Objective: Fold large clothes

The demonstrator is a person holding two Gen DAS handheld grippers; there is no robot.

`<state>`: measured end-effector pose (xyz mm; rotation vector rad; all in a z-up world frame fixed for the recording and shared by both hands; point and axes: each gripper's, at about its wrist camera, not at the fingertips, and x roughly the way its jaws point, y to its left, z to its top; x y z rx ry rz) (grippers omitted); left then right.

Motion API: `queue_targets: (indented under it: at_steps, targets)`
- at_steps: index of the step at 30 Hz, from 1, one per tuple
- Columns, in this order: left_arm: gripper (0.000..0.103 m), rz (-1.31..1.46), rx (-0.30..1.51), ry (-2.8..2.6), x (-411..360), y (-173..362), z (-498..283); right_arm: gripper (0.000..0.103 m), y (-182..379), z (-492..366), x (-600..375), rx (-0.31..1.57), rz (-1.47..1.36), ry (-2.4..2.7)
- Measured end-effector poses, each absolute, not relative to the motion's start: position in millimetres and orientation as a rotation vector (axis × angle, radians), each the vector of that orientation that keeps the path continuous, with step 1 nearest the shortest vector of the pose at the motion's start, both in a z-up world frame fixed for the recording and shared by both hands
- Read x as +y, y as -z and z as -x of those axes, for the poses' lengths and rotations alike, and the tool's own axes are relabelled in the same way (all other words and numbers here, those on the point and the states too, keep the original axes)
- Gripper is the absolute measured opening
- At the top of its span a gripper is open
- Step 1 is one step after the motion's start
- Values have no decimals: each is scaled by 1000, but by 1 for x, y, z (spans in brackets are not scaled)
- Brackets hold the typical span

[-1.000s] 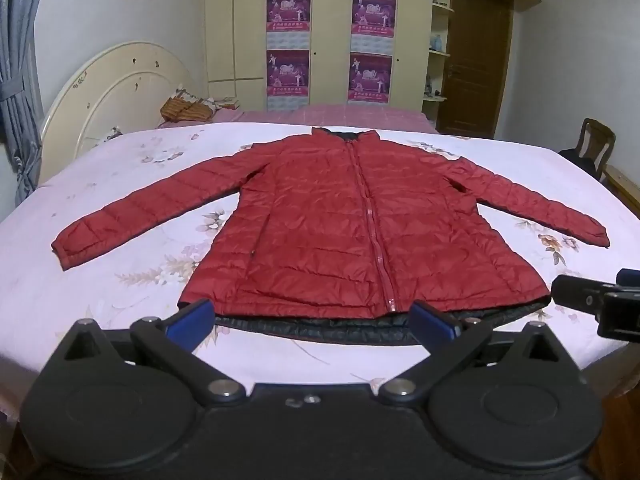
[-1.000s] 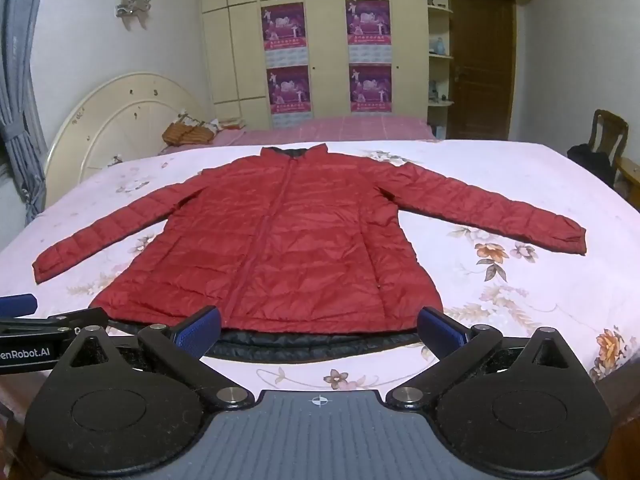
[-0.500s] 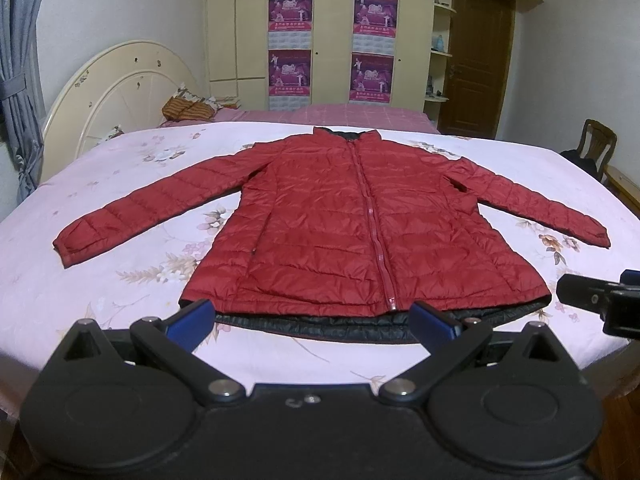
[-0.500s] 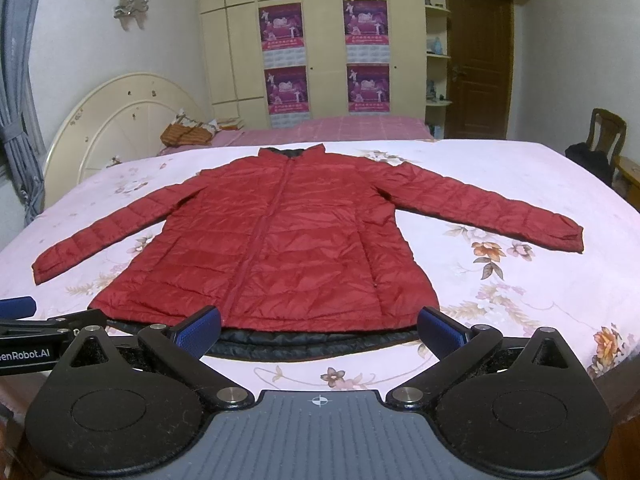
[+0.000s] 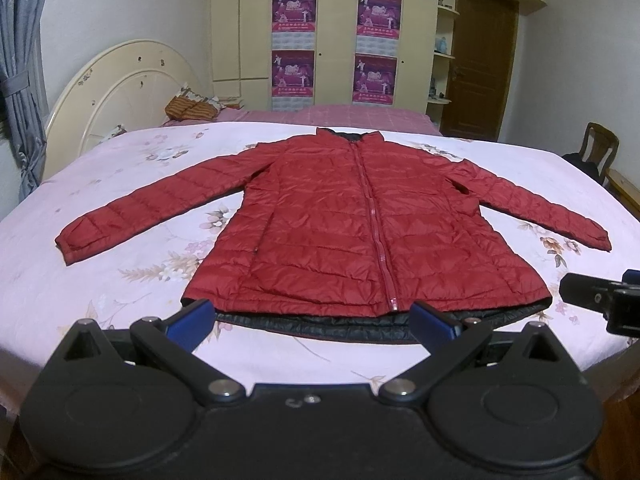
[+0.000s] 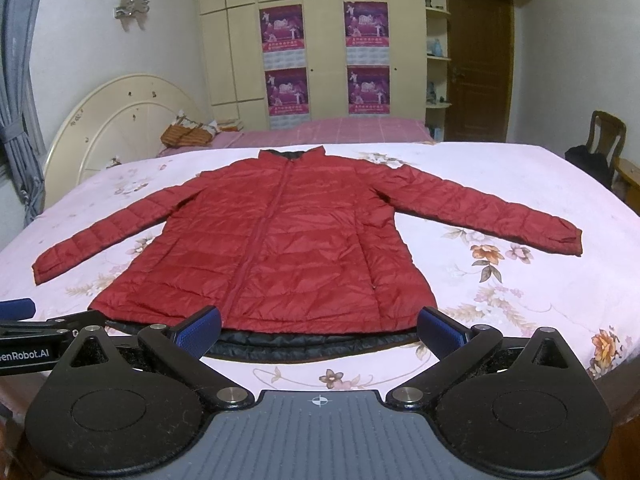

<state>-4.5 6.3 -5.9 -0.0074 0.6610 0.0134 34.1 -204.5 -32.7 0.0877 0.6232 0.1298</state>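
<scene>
Two grippers, both jaws wide apart, nothing held: left gripper (image 5: 312,320) hovering at near edge just short of hem, right gripper (image 6: 320,324) same, off to the right of it. Almost no change over last second — slight drift of both views, jacket a touch lower and nearer in frame, right gripper's tip a bit further right in left view. Means: approach only, no contact, no fold started; task at the very beginning.

Red quilted puffer jacket (image 5: 360,232), zipped, front up, spread flat mid-bed, collar far, hem near, black lining (image 5: 320,322) peeking out under hem. Left sleeve (image 5: 152,208) stretched out to the left, right sleeve (image 6: 480,208) out to the right, both flat on the sheet. Likely next: grab a sleeve or a hem corner, fold inward.

Surface: pink floral bedsheet (image 6: 500,312) over a large bed, soft, smooth, few wrinkles. Far left, cream rounded headboard (image 5: 120,92) with brown woven bag (image 5: 192,106) beside it. Far wall: cream wardrobe with four purple posters (image 6: 324,56), dark brown door (image 6: 478,64) to the right, wall lamp (image 6: 132,4) upper left. Grey curtain (image 5: 20,80) at left edge, wooden chair (image 6: 604,132) far right.
</scene>
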Motion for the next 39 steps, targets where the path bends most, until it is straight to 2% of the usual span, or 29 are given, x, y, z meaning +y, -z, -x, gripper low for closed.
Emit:
queue_targets:
  at_steps: [39]
  targets:
    - [103,3,664,-12,1,6,4,103,27,-35,-211,623,-87,-125]
